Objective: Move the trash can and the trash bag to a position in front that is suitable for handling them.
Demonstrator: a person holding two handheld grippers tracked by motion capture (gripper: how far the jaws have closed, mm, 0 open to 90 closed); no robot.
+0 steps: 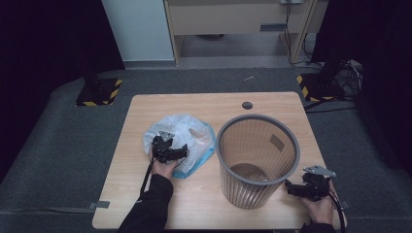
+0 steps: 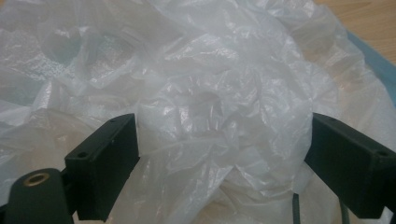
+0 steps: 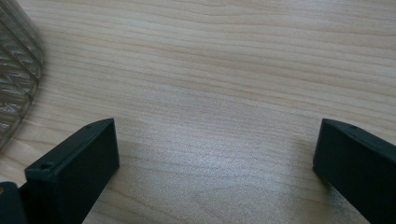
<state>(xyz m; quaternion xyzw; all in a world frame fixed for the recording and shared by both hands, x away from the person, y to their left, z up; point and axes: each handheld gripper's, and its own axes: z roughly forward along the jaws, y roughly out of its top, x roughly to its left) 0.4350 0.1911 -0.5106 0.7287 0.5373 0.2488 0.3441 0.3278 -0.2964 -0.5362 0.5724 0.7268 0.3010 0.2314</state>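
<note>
The plastic bag (image 2: 205,107) is what I work on now, a crumpled white and translucent liner with a pale blue edge. My left gripper (image 2: 219,154) has its 2 jaws apart, and a bulge of the crumpled film sits between them; I cannot tell if the pads already touch it. In the high view the left gripper (image 1: 167,150) is over the near part of the plastic bag (image 1: 187,128), which lies on the left half of the wooden table (image 1: 145,204), just beside the waste basket (image 1: 257,160) but, as far as I see, not touching it.

My right gripper (image 3: 215,158) also has its jaws apart, with bare wood between them and the ribbed wall of the waste basket (image 3: 16,70) at the left edge. In the high view the right gripper (image 1: 301,188) is near the foot of the basket, at its right side.

I judge the step is the first grasp of the bag, probably to line the basket. The next move calls for closing the left jaws on 1 fold of film, not on the whole heap, because thin plastic slips easily.

The bag has no clear direction. Its heap is a little longer from upper left to lower right, and I cannot find its mouth.
</note>
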